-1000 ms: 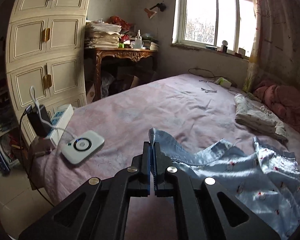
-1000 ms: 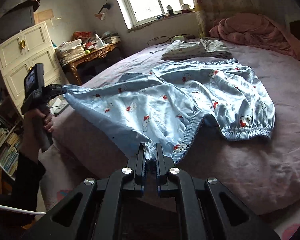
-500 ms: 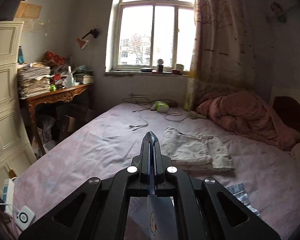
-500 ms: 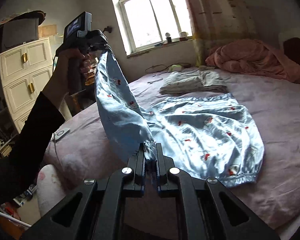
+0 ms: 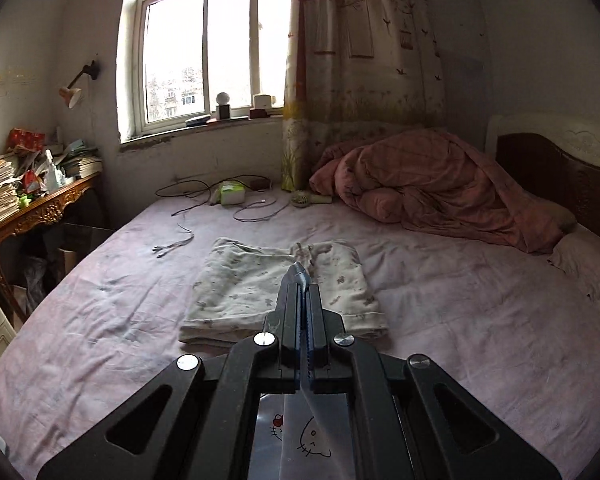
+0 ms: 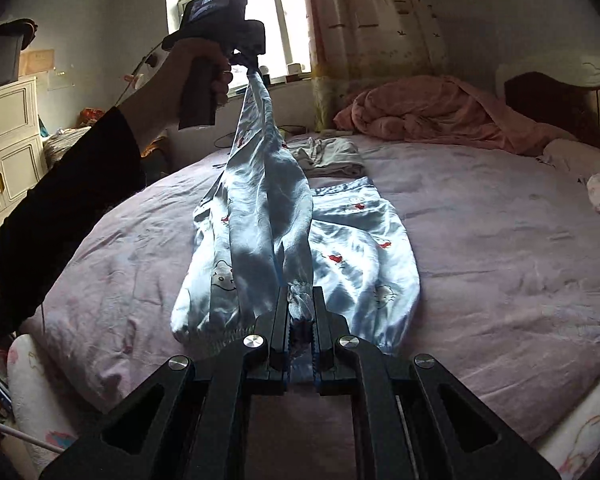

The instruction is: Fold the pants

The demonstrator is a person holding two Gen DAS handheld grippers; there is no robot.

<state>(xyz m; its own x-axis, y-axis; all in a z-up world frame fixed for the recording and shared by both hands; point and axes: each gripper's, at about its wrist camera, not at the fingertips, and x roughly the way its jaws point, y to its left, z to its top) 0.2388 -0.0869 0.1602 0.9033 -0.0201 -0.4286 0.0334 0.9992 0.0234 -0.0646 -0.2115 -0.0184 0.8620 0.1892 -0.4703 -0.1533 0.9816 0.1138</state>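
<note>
The light blue satin pants (image 6: 352, 248) with cartoon prints lie on the pink bed sheet (image 6: 500, 232). My right gripper (image 6: 300, 304) is shut on a gathered cuff of the pants near the bed's front edge. My left gripper (image 6: 252, 66) is shut on another part of the pants and holds it high, so one leg hangs as a steep strip over the flat half. In the left wrist view the left gripper (image 5: 300, 280) pinches blue cloth, and the pants (image 5: 308, 436) hang below the fingers.
A folded cream garment (image 5: 276, 292) lies on the bed past the pants. A pink quilt (image 5: 440, 184) is heaped by the headboard. Cables and a small green box (image 5: 232, 194) lie under the window. A cluttered desk (image 5: 36, 208) and white cabinets (image 6: 8, 148) stand left.
My left gripper has lifted its part of the pants from bed level high and swung it over toward the right, doubling one leg above the other. My right gripper kept its hold near the front edge.
</note>
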